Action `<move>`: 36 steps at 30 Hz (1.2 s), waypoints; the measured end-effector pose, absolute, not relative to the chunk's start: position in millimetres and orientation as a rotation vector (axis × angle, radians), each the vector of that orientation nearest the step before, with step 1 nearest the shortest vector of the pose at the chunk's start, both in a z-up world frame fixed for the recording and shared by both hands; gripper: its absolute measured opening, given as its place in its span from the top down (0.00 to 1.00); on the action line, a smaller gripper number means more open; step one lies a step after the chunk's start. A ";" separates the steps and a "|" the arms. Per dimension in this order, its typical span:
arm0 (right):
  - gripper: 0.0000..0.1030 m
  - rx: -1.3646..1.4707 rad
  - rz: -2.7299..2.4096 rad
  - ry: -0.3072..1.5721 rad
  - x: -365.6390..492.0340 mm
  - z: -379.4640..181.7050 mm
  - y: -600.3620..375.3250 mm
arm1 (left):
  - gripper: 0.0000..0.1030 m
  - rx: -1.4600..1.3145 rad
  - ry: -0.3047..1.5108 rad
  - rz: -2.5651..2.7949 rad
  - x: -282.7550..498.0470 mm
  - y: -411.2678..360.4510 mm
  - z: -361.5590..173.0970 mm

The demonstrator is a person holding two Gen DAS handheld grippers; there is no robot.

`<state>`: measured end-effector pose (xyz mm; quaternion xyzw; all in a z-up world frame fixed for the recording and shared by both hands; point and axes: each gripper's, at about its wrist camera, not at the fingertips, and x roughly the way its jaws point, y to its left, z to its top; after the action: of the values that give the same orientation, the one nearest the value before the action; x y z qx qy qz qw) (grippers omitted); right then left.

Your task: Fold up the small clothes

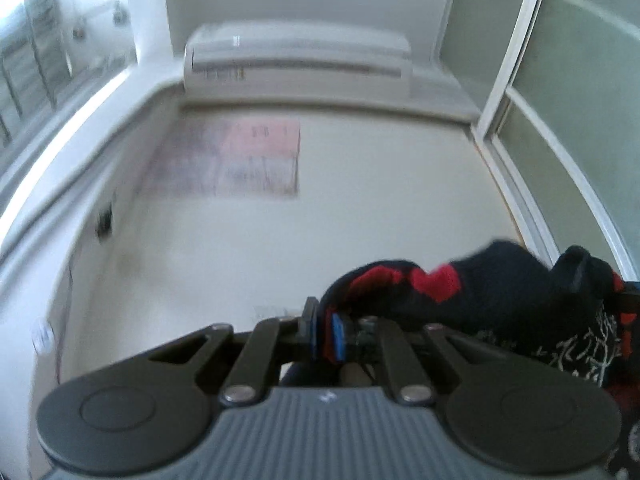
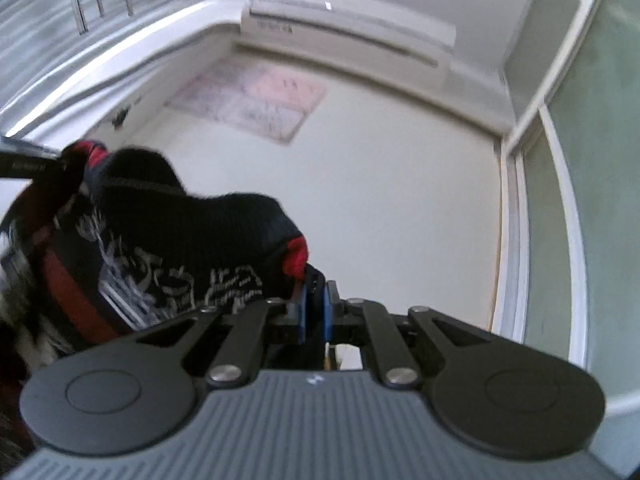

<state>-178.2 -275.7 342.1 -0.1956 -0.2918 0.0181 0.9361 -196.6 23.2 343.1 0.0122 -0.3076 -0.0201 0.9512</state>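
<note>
Lifting: dark garment [image 1: 520, 292], black knit with red trim and white print, raised off its support and strung between both grippers against a cream wall.
Left gripper [image 1: 324, 334]: jaws nearly closed, pinching a red-edged border of the garment; cloth trails away rightward.
Garment span: sagging between the two grips, bunched rather than taut; bulk drooping below both cameras, lower edge out of sight.
Right gripper [image 2: 316, 308]: jaws narrow, clamped on a red cuff or hem corner; cloth runs off leftward toward the far gripper.
Support surface: not in view; cannot tell what lies beneath.
Step in hand (judged): lift and spread before the first fold.
Handling advice: draw the grips apart until the held edge runs straight; keep both at equal height so the cloth hangs square; allow the hanging part to settle before lowering; lay the bottom edge down first, then the top.
Risk (judged): thin pinch on knit may slip under a hard tug.
Backdrop: wall-mounted air conditioner [image 1: 298, 60]; pinkish wall poster [image 1: 240, 156]; green glazed partition [image 1: 580, 80].
Writing: white print on garment, illegible; air conditioner label and poster text too blurred to read; no brand discernible.
</note>
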 end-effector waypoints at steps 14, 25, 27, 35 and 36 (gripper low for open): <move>0.88 -0.198 0.209 -0.170 -22.9 271.3 -253.8 | 0.85 0.194 -0.291 0.140 -64.0 -0.4 274.6; 0.54 -0.106 0.305 0.432 15.5 90.5 -261.0 | 0.50 0.161 0.332 0.122 2.1 55.2 77.5; 0.37 -0.090 0.344 0.450 -16.6 81.4 -269.6 | 0.44 0.116 0.357 0.071 -25.8 73.4 72.8; 0.25 -0.016 0.371 0.538 -70.8 53.4 -265.1 | 0.11 0.187 0.579 0.031 -74.5 90.5 26.3; 0.25 -0.043 0.396 0.528 -73.3 55.2 -259.8 | 0.11 0.182 0.603 0.033 -77.7 92.6 20.1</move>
<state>-73.3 -259.8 55.2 -0.0213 0.2590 0.1942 0.9459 -77.7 92.6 20.1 0.0893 0.2964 0.0164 0.9507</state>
